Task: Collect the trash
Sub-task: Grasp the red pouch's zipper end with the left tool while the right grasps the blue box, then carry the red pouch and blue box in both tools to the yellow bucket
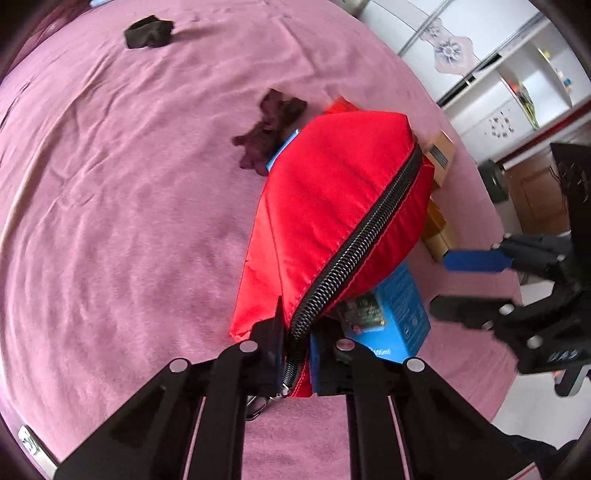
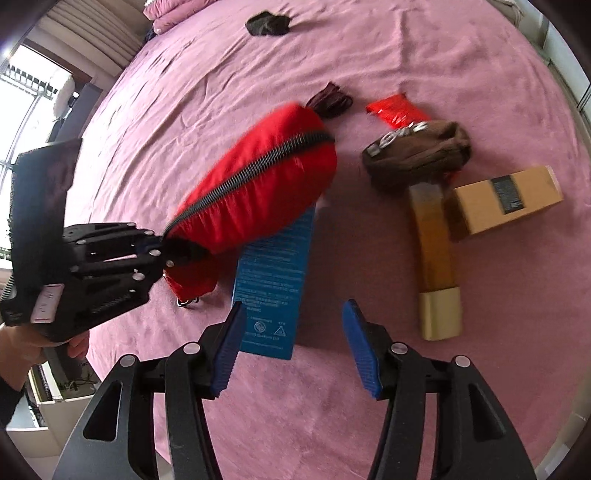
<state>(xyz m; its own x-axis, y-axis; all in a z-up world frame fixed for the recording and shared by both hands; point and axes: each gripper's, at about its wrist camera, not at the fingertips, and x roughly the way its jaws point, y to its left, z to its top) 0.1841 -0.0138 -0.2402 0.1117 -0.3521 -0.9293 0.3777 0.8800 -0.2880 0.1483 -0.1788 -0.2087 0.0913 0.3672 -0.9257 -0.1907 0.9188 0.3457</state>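
- Right now we hold the red zip pouch point(image 2: 255, 177) by its zipper end: our left gripper point(image 1: 293, 354) is pinched tight on the fabric there, with the rest of the pouch lifted and slanting up off the pink bedspread point(image 1: 129, 221).
- Directly under the pouch lies a blue carton point(image 2: 273, 280), partly covered by it; our right gripper point(image 2: 293, 345) hangs over the carton's near end with its jaws about half apart and nothing between them.
- Beyond the pouch's far end we see a small dark red cloth point(image 2: 330, 103); to the right of the pouch lie a red wrapper point(image 2: 397, 110), a brown bundle point(image 2: 417, 153), a long gold box point(image 2: 436, 258) and a tan carton point(image 2: 508, 199), the last three crowded together.
- Far past the pouch sits a black crumpled piece point(image 2: 267, 23), well apart from everything else.
- We judge the main risk to be the pouch: its zipper looks closed, so nothing can go in yet, and a grip on thin fabric could slip if the pouch swings.
- Closing on the carton while the pouch rests on it could drag both across the soft cover.
- Open bedspread lies left of the pouch; to the right the items crowd close to the bed's edge.
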